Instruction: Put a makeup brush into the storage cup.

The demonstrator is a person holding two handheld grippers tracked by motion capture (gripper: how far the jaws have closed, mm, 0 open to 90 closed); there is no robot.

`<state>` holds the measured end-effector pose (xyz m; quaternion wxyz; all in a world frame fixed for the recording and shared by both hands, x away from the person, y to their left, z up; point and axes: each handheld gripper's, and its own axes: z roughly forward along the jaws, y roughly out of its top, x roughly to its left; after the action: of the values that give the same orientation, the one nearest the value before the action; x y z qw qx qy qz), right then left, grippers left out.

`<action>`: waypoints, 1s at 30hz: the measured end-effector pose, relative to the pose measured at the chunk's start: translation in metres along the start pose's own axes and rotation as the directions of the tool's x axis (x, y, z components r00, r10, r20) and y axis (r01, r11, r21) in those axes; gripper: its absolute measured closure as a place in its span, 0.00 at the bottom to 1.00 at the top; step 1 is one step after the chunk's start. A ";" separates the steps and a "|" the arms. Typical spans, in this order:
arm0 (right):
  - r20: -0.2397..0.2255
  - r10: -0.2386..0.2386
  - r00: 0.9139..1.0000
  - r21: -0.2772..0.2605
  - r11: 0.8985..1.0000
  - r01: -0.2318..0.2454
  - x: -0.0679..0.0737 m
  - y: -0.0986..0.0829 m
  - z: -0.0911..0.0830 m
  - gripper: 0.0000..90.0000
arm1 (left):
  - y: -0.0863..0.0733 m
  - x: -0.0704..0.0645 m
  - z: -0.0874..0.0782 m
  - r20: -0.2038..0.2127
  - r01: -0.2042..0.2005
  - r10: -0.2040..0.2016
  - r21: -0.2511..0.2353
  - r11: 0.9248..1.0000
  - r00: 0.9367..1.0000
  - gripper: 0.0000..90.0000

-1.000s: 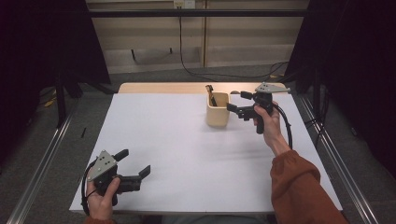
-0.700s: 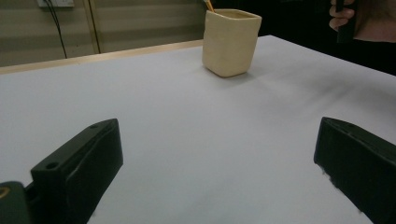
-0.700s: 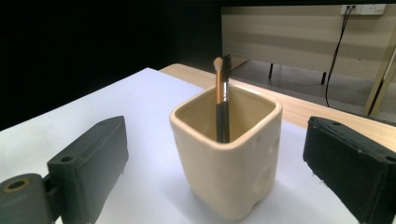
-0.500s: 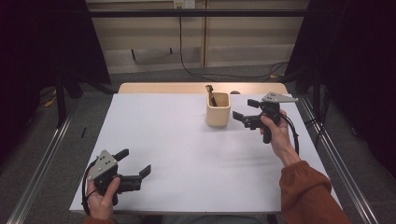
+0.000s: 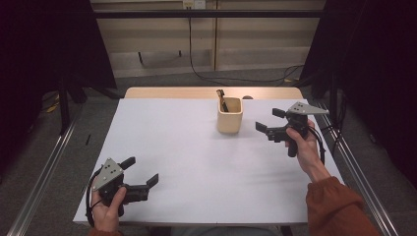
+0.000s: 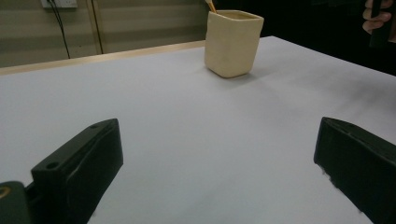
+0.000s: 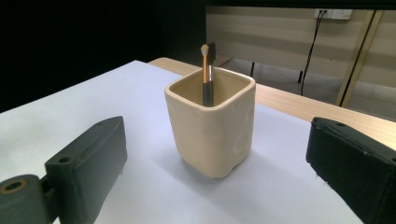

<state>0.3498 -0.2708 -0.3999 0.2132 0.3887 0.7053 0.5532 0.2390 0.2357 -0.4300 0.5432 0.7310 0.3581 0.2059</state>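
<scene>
While its jaws stand apart, the right claw [image 5: 267, 122] sits just beside the cup [image 5: 229, 115].

You've got no readable text, label, brand, number or sign anywhere here. The cup [image 7: 212, 128] ahead of your right gripper's jaws is plain, no print on it.
</scene>
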 end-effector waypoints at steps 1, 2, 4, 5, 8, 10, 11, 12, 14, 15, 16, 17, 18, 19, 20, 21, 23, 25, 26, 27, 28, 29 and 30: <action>0.002 0.001 1.000 0.000 1.000 -0.001 0.000 0.000 -0.002 0.04 | 0.000 0.000 0.000 -0.002 0.003 -0.003 0.000 1.000 1.000 0.01; 0.007 0.001 1.000 0.004 1.000 -0.001 0.001 0.000 -0.004 0.04 | 0.000 0.000 0.000 0.000 0.001 -0.001 -0.001 1.000 1.000 0.01; 0.005 0.001 1.000 0.003 1.000 -0.001 0.002 -0.001 -0.008 0.04 | 0.000 0.000 0.000 0.003 -0.002 0.002 -0.003 1.000 1.000 0.01; 0.009 0.001 1.000 0.006 1.000 -0.001 0.002 -0.002 -0.010 0.04 | 0.000 0.000 0.000 0.002 -0.002 0.002 -0.003 1.000 1.000 0.01; 0.013 0.006 1.000 -0.002 1.000 -0.006 0.003 -0.003 -0.017 0.04 | 0.000 0.000 0.000 0.001 0.001 -0.001 -0.004 1.000 1.000 0.01; 0.021 0.004 1.000 -0.002 1.000 -0.004 0.004 -0.005 -0.022 0.04 | 0.000 -0.001 -0.001 -0.001 0.003 -0.003 -0.004 1.000 1.000 0.01; 0.021 0.003 1.000 0.000 1.000 -0.003 0.004 -0.006 -0.024 0.04 | -0.001 -0.001 -0.001 -0.002 0.006 -0.006 -0.004 1.000 1.000 0.01; 0.026 0.000 1.000 0.006 1.000 0.000 0.005 -0.007 -0.027 0.04 | 0.000 -0.001 -0.001 -0.002 0.003 -0.003 -0.004 1.000 1.000 0.01; 0.037 -0.002 0.999 0.004 1.000 0.002 0.007 -0.010 -0.031 0.04 | -0.001 -0.001 -0.001 -0.006 0.004 -0.004 -0.004 1.000 1.000 0.01; 0.044 -0.004 0.999 0.004 1.000 0.003 0.008 -0.012 -0.033 0.04 | -0.001 -0.001 -0.001 -0.007 0.002 -0.002 -0.004 1.000 1.000 0.01; 0.047 -0.007 0.999 -0.001 1.000 0.007 0.009 -0.013 -0.035 0.04 | -0.001 -0.001 -0.001 -0.007 0.002 -0.002 -0.004 1.000 1.000 0.01; 0.046 -0.006 0.999 -0.002 1.000 0.006 0.010 -0.015 -0.037 0.04 | -0.001 -0.001 -0.001 -0.008 0.003 -0.003 -0.004 1.000 1.000 0.01; 0.050 -0.006 0.999 0.001 1.000 0.006 0.012 -0.017 -0.039 0.04 | -0.001 -0.001 -0.001 -0.010 0.004 -0.004 -0.004 1.000 1.000 0.01; 0.057 -0.011 0.998 0.003 1.000 0.011 0.013 -0.019 -0.041 0.04 | -0.001 -0.001 -0.002 -0.012 0.006 -0.006 -0.005 1.000 1.000 0.01; 0.054 -0.009 0.999 0.002 1.000 0.009 0.014 -0.021 -0.043 0.04 | -0.001 -0.001 -0.002 -0.014 0.010 -0.010 -0.005 1.000 1.000 0.01; 0.055 -0.006 0.998 0.004 1.000 0.006 0.015 -0.023 -0.045 0.04 | -0.001 -0.001 -0.002 -0.015 0.009 -0.009 -0.004 1.000 1.000 0.01; 0.051 0.008 0.999 0.004 1.000 -0.008 0.016 -0.026 -0.049 0.04 | -0.001 -0.001 -0.002 -0.015 0.009 -0.009 -0.005 1.000 1.000 0.01; 0.059 0.007 0.998 -0.003 1.000 -0.007 0.018 -0.029 -0.052 0.03 | -0.001 -0.001 -0.002 -0.014 0.009 -0.009 -0.006 1.000 1.000 0.01; 0.065 0.004 0.998 0.000 1.000 -0.004 0.020 -0.030 -0.053 0.03 | -0.001 -0.001 -0.002 -0.014 0.007 -0.007 -0.005 1.000 1.000 0.01; 0.064 0.004 0.998 0.004 1.000 -0.004 0.021 -0.032 -0.055 0.02 | -0.001 -0.001 -0.002 -0.016 0.008 -0.008 -0.005 1.000 1.000 0.01; 0.060 0.004 0.998 0.010 1.000 -0.005 0.022 -0.034 -0.056 0.02 | -0.001 -0.001 -0.002 -0.016 0.006 -0.006 -0.006 1.000 1.000 0.01; 0.062 0.011 0.998 0.009 1.000 -0.011 0.024 -0.035 -0.058 0.02 | -0.001 -0.001 -0.002 -0.017 0.004 -0.004 -0.006 1.000 1.000 0.01; 0.064 0.014 0.998 0.000 1.000 -0.014 0.025 -0.037 -0.060 0.02 | -0.001 -0.001 -0.003 -0.018 0.005 -0.005 -0.005 1.000 1.000 0.01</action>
<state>0.2792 -0.2918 -0.4135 0.2317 0.4110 0.6956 0.5418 0.2364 0.2369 -0.4301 0.5424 0.7269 0.3641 0.2120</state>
